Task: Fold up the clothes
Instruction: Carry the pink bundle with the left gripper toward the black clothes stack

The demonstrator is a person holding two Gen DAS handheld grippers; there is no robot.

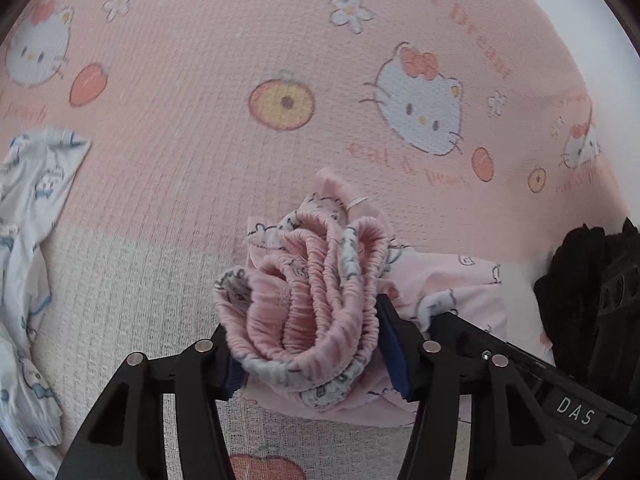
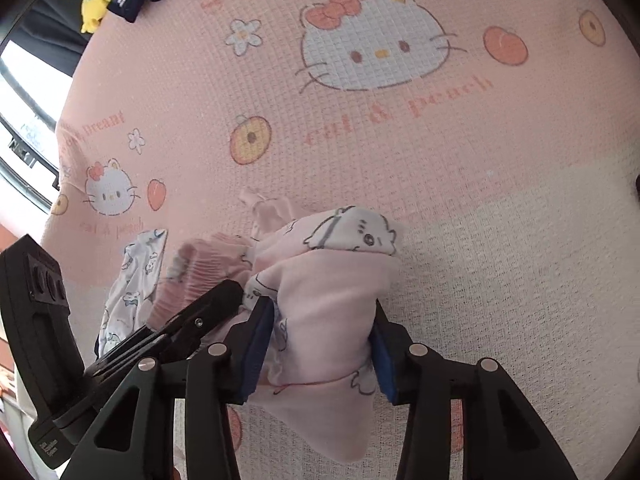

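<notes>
The pink trousers sit bunched between both hand tools, lifted off the printed blanket. The left gripper is clamped on the gathered waistband, its blue pads pressing the ruffled elastic from the 9 and 3 o'clock sides. The right gripper is clamped on a thick fold of the same pink trousers, pads squeezing the cloth likewise from 9 and 3 o'clock.

The two grips lie close together. In the left wrist view the other tool enters at 4 o'clock, just beside the bundle; in the right wrist view the left tool comes in at 9 o'clock, its finger touching or nearly touching the cloth. So the garment's long axis is not drawn out: it is crumpled into a short lump running roughly from one grip to the other, with loose cloth hanging below toward 6 o'clock. Neither hand is nearer; both already hold it. The coming move probably calls for pulling the grips apart sideways to spread the waistband before laying it down.

Room is good ahead: from 10 through 2 o'clock the blanket lies bare. A white printed garment lies at 9 o'clock of the left gripper, well apart, and could be dragged if the left hand swings wide. The blanket's edge curves away at 2 o'clock in the left view.
</notes>
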